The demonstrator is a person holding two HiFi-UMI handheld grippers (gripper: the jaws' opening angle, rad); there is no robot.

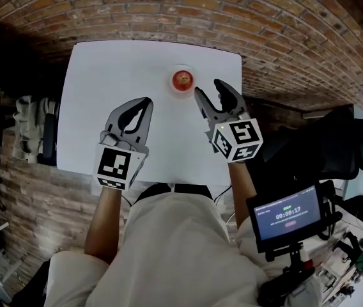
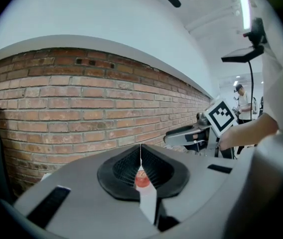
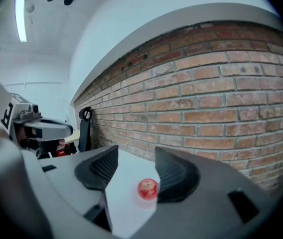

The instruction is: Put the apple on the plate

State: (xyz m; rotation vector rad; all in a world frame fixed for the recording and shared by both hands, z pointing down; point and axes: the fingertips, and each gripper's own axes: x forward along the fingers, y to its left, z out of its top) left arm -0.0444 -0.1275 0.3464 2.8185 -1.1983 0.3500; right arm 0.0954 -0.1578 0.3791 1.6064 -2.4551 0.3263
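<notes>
A red apple sits on a small white plate near the far edge of the white table. My right gripper hovers just right of and nearer than the plate, open, with nothing between its pads. In the right gripper view the apple and plate lie beyond the spread jaws of my right gripper. My left gripper hangs over the table's middle, shut and empty. In the left gripper view its tips meet, and the apple shows through the slit below them.
A brick wall runs close behind the table's far edge. A black stand leans by the wall at the table's left. A screen with a timer and a black chair stand to the right.
</notes>
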